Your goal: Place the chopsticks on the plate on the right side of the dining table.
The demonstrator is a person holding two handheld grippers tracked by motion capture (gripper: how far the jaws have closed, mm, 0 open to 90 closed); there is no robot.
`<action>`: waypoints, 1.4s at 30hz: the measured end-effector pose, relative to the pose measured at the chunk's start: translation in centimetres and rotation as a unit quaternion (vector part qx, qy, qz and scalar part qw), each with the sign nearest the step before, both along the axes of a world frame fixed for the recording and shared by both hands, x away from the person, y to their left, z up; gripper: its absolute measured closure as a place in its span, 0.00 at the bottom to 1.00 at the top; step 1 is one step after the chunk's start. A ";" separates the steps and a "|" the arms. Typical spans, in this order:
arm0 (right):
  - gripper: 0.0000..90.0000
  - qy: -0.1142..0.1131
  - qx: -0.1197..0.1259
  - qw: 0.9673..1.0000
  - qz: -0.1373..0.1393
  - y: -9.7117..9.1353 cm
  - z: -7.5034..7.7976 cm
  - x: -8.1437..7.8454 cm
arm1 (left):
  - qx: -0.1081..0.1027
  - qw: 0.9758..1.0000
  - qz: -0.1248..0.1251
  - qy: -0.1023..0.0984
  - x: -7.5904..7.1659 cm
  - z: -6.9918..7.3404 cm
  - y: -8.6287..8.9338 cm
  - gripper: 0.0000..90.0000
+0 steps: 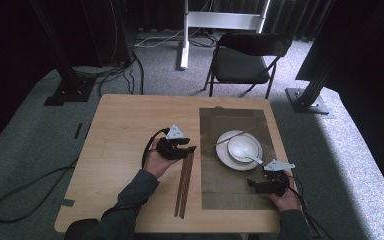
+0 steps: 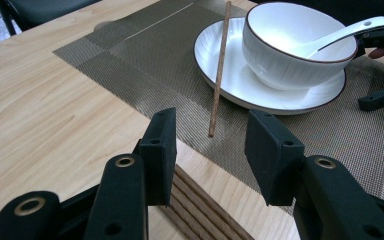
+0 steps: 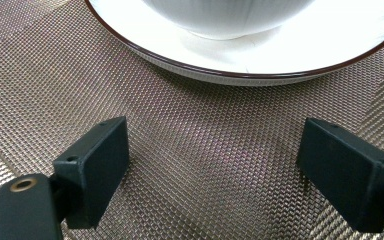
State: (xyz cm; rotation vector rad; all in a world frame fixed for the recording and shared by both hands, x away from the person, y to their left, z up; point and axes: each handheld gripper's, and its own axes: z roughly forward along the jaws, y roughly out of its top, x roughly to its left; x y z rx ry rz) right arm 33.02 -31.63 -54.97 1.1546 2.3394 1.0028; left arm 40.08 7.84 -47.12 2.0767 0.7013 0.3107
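Left gripper view: the left hand-held gripper (image 2: 210, 150), half-open and empty above the bundled chopsticks (image 2: 205, 212), could scatter them if closed off-centre.

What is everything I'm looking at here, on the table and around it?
Table: one, light wood, centre of the room.
Placemat: one, brown woven, on the table's right half.
Plate: one, white with a dark rim, on the placemat.
Bowl: one, white, standing on the plate.
Spoon: one, white, resting in the bowl.
Single chopstick: one, brown, leaning from placemat onto the plate.
Chopsticks bundle: several, brown, lying on the wood left of the placemat.
Chair: one, black, beyond the table.
Left tongs: one, black, open above the bundle's end.
Right tongs: one, black, open over the placemat near the plate.
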 end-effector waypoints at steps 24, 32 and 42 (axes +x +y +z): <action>0.14 0.000 0.000 1.000 0.000 0.0 0.0 0.0 | 0.025 0.999 0.011 0.016 -1.1 -2.1 1.6 0.62; 0.14 0.000 0.000 1.000 0.000 0.0 0.0 0.0 | 0.052 0.998 0.009 0.019 -2.3 -3.2 1.4 0.61; 0.14 0.000 0.000 1.000 0.000 0.0 0.0 0.0 | 0.061 0.998 0.012 0.032 -3.9 -4.4 1.7 0.60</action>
